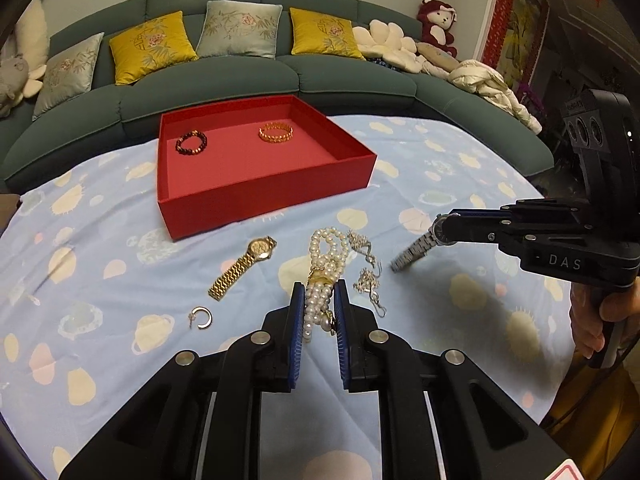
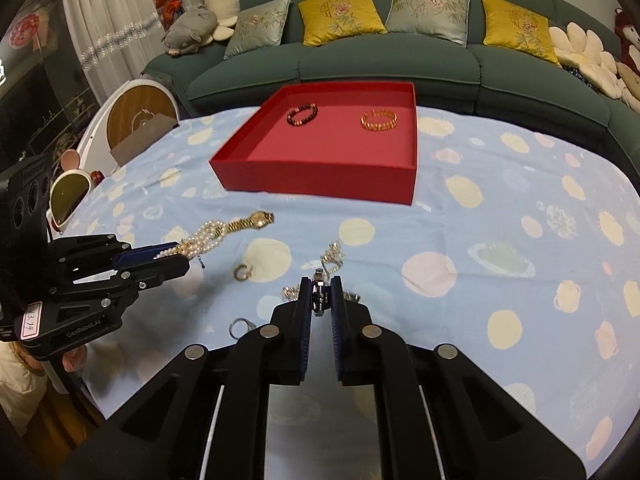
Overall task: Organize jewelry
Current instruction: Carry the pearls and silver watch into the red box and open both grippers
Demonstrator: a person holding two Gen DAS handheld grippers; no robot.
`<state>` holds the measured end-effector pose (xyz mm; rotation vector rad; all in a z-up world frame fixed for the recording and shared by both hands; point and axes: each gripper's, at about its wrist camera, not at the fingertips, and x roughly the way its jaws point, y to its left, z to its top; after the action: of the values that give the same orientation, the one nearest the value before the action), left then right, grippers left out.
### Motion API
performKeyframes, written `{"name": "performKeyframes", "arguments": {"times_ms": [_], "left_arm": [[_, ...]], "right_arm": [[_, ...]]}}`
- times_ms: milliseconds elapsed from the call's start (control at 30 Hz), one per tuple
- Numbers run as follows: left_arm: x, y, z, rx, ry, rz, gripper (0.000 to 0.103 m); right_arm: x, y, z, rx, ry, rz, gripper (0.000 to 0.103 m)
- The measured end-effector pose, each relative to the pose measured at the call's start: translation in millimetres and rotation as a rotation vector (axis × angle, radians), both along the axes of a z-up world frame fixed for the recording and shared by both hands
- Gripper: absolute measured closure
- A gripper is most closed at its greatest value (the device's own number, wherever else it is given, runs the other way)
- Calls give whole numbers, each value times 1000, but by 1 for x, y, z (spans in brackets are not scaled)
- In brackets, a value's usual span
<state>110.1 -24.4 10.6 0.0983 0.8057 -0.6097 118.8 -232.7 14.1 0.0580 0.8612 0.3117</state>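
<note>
Gripping a pearl bracelet, the left gripper has its blue pads pressed on the strands near the gold clasp, while the far loop of pearls trails toward the cloth. At the right of that view, the right gripper is clamped on a silver watch, whose metal band hangs down at a slant with its end close to the tablecloth. From the right wrist view, the same watch sits pinched between the nearly closed pads of the right gripper. A gold watch lies flat on the blue patterned cloth to the left of the pearls, and a small hoop earring lies nearer the camera, left of the left gripper. A tangled silver chain rests on the cloth between the pearls and the silver watch. Beyond them stands an open red box that holds a dark beaded bracelet on the left and a gold bracelet on the right, well apart from each other. A green sofa with yellow and grey cushions stands behind the table.
</note>
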Motion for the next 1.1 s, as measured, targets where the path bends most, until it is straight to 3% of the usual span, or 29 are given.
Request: {"name": "performKeyframes", "arguments": {"times_ms": [333, 567, 633, 833, 1100], "left_arm": [[18, 12, 75, -78, -110, 76, 91], [67, 9, 113, -52, -174, 129, 91], [90, 3, 116, -48, -155, 139, 91], [156, -17, 94, 12, -100, 176, 91], [225, -30, 25, 50, 56, 239, 91]], "right_arm": [[10, 1, 92, 66, -224, -23, 94], [63, -10, 130, 95, -283, -70, 94], [85, -11, 134, 101, -282, -78, 94], [148, -5, 115, 97, -222, -97, 94], [218, 1, 42, 85, -61, -136, 94]]}}
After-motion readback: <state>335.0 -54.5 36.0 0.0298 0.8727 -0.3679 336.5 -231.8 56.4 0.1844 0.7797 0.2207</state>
